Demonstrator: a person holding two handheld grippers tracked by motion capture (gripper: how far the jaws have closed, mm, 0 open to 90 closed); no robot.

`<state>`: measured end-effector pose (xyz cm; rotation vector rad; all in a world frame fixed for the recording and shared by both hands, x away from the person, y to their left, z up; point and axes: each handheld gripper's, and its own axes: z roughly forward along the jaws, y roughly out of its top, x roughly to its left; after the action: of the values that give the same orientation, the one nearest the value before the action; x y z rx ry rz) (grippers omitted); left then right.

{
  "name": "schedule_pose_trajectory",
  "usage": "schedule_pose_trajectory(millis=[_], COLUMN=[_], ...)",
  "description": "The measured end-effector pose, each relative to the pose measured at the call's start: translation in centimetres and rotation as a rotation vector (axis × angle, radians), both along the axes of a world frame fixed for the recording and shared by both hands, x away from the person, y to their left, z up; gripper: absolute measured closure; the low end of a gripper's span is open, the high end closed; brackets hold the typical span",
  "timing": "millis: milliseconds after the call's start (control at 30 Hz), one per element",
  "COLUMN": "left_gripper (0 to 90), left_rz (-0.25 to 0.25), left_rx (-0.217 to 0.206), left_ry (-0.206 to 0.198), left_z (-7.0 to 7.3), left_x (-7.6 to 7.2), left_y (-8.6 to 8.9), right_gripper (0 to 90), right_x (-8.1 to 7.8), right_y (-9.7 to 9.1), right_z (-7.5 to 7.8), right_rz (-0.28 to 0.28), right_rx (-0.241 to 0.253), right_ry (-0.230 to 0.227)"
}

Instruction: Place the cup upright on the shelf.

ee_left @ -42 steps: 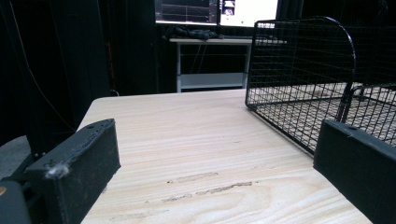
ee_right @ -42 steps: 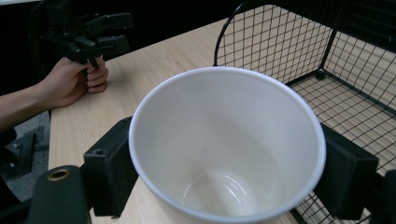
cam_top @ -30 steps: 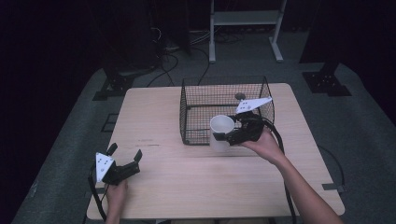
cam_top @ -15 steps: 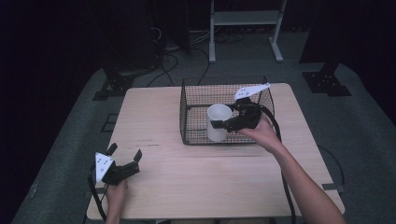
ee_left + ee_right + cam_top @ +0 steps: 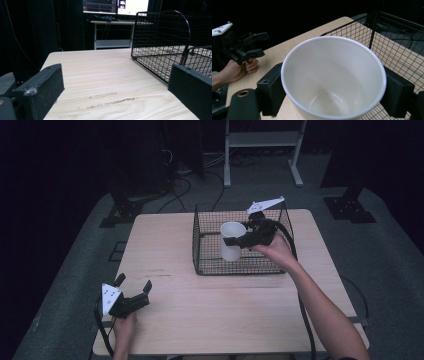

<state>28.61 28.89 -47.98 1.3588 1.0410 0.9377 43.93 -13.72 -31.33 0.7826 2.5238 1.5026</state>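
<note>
right gripper (image 5: 235,240) clamped on white cup (image 5: 232,241), held over wire basket (image 5: 200,260) | left gripper (image 5: 134,289) jaws apart, empty, on table (image 5: 210,305) | cup seemingly not yet set down

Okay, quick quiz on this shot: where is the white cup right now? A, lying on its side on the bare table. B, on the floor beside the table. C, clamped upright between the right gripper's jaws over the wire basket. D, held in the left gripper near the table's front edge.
C: the white cup sits upright between the jaws of the right gripper, inside the outline of the wire basket; the left gripper is open and holds nothing.
</note>
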Motion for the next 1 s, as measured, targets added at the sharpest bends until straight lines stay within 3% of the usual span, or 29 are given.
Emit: schedule_pose_trajectory(millis=[800,1000], left_gripper=[0.0,0.0], left_rz=[-0.001,-0.002], left_rx=[-0.002,-0.002], left_ry=[0.0,-0.001], left_z=[0.0,0.0], left_x=[0.0,0.0], left_y=[0.0,0.0], right_gripper=[18.7,18.7], right_x=[3.4,4.3], right_y=[0.6,0.7], right_z=[0.7,0.0], right_rz=[-0.056,-0.067], right_rx=[-0.057,-0.055], right_ry=[-0.011,0.004])
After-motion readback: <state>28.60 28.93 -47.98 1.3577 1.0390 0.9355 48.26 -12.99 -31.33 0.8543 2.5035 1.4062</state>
